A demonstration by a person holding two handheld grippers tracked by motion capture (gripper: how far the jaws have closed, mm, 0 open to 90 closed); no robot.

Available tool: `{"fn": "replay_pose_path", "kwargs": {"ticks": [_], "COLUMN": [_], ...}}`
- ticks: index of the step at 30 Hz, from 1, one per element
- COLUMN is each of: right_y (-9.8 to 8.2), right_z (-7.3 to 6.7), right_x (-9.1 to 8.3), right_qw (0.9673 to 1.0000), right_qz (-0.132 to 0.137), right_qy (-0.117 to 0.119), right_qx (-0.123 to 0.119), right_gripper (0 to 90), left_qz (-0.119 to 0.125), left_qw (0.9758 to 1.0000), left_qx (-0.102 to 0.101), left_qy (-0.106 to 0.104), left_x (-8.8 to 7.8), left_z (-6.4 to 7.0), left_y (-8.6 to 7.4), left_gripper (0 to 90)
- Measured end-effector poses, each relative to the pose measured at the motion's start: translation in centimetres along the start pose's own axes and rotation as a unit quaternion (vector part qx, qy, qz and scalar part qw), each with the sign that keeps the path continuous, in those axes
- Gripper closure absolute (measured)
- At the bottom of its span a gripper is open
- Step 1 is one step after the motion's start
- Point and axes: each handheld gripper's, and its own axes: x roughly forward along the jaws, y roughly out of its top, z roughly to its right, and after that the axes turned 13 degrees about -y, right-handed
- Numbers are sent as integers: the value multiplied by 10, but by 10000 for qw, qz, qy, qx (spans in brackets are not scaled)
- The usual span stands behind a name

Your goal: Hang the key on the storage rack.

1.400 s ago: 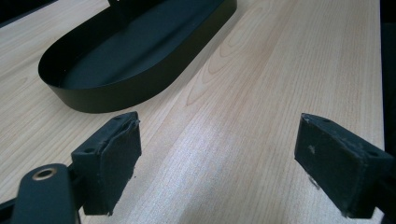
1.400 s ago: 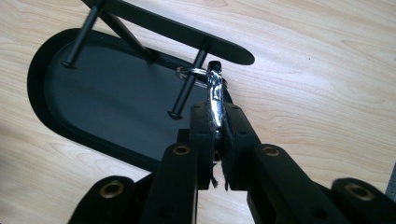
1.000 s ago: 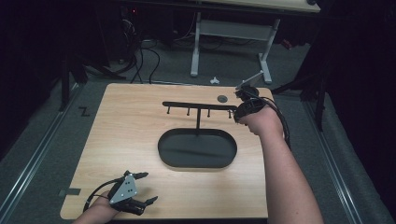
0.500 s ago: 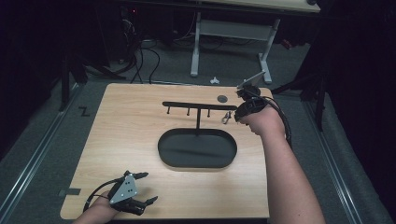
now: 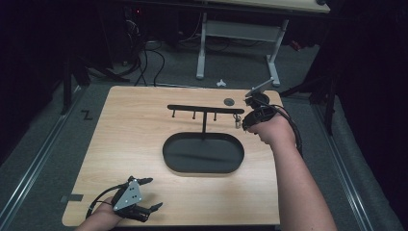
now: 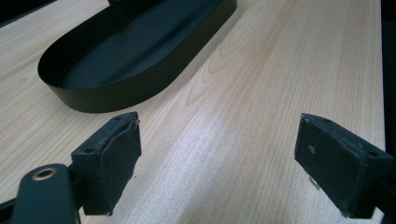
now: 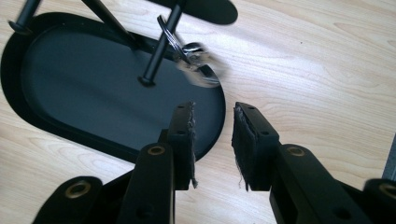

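A black rack stands on the wooden table, with an oval tray (image 5: 168, 159) as its base and a crossbar (image 5: 202, 109) carrying several pegs. A silver key ring with keys (image 5: 237, 120) hangs from the rightmost peg (image 7: 161, 46) and looks blurred (image 7: 196, 60) in the right gripper view. My right gripper (image 5: 246, 123) sits just right of the keys. Its jaws have just been opening, and nothing is between the pads (image 7: 215, 135). My left gripper (image 5: 151, 194) rests open near the table's front left edge, its pads wide apart over bare wood (image 6: 219, 158), short of the tray (image 6: 116, 95).
A small dark disc (image 5: 229, 101) lies on the table behind the rack's right end. Beyond the table are a white table frame (image 5: 235, 33) and cables on the floor. Bare wood lies left of the tray and along the front.
The right gripper's jaws have parted and the key ring now hangs free from the rightmost peg. The right hand has barely shifted. The left gripper has stayed put.
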Motion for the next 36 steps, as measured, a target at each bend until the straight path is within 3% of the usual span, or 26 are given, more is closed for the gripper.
{"fn": "replay_pose_path", "kwargs": {"ticks": [4,15,26,36], "right_y": [-6,-24,-49,-75], "right_z": [-2,-7,0,0], "right_x": [3,13,33,52], "right_qw": [10000,9999,9999,9995], "right_qz": [8,80,49,201], "right_qy": [-68,48,110,128], "right_qx": [-26,-81,74,197], "right_gripper": [662,593,556,526], "left_qz": [1,-3,-1,10], "left_qw": [10000,10000,10000,10000], "left_qx": [-6,-19,-44,-61], "left_qy": [-5,2,6,17], "left_x": [0,0,0,0], "left_z": [0,0,0,0], "left_y": [0,0,0,0], "left_gripper": [151,151,151,151]}}
